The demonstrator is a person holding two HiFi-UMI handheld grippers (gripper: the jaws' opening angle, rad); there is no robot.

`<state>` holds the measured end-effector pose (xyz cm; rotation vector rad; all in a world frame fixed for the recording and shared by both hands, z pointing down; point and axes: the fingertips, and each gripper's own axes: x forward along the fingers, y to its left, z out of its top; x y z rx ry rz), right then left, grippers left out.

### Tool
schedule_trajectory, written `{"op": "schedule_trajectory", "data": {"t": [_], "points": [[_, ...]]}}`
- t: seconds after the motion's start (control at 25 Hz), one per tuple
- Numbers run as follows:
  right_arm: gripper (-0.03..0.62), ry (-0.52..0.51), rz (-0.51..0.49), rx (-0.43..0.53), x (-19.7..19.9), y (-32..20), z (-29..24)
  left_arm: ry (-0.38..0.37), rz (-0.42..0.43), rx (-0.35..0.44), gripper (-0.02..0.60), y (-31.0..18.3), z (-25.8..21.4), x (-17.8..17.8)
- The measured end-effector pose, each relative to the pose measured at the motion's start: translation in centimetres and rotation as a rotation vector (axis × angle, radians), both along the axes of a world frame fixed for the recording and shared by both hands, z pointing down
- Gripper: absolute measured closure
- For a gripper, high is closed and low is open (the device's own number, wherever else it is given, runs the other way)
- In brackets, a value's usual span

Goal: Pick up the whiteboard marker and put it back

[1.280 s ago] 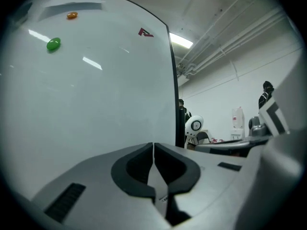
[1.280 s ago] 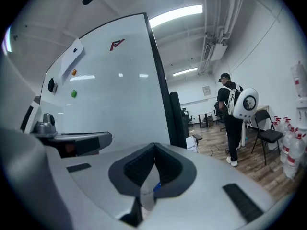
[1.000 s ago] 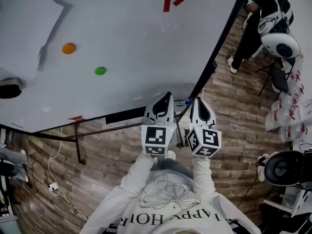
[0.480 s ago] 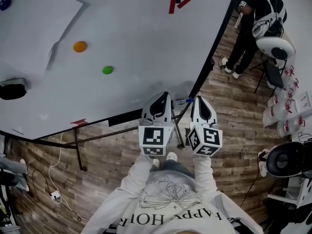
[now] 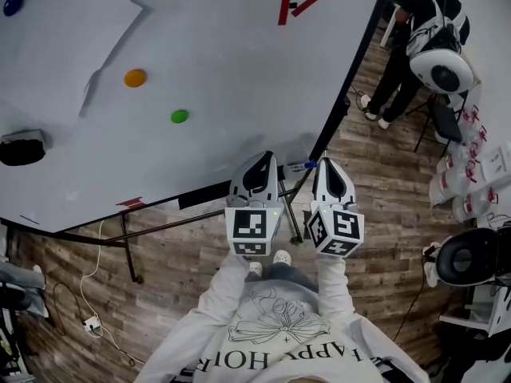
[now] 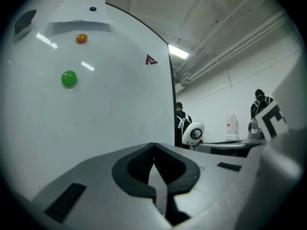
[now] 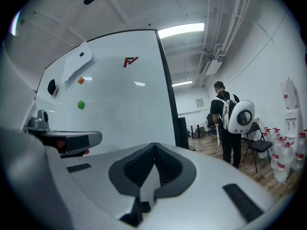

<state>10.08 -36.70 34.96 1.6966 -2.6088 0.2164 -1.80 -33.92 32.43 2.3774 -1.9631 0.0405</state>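
Note:
The whiteboard marker [image 5: 301, 167], pale with a blue cap, lies on the ledge at the whiteboard's [image 5: 239, 70] lower edge. It sits between the tips of my two grippers, and neither one holds it. My left gripper [image 5: 261, 160] is just left of it, jaws pressed together with nothing in them [image 6: 153, 148]. My right gripper [image 5: 327, 164] is just right of it, also shut and empty [image 7: 153, 148]. The marker does not show in either gripper view. The right gripper view shows the left gripper [image 7: 64, 140] at its left.
An orange magnet [image 5: 135, 77], a green magnet [image 5: 180, 116] and a blue magnet [image 5: 12, 4] on a paper sheet [image 5: 56, 46] sit on the board. A black eraser [image 5: 21, 148] is at the left. A person with a white backpack [image 5: 435, 50] stands right; bottles [image 5: 471, 186] beyond.
Both grippers stay shut and almost still by the ledge. The head view has shifted slightly, and the person at the right has moved a little.

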Motion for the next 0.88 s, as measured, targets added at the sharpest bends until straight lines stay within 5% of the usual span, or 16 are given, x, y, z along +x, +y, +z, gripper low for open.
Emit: {"op": "schedule_trajectory", "data": {"t": [0.88], "points": [[0.591,-0.003,0.015,-0.004,0.85,-0.01,0.2,-0.011,0.014,0.012,0.575,-0.2,-0.41,0.73]]}}
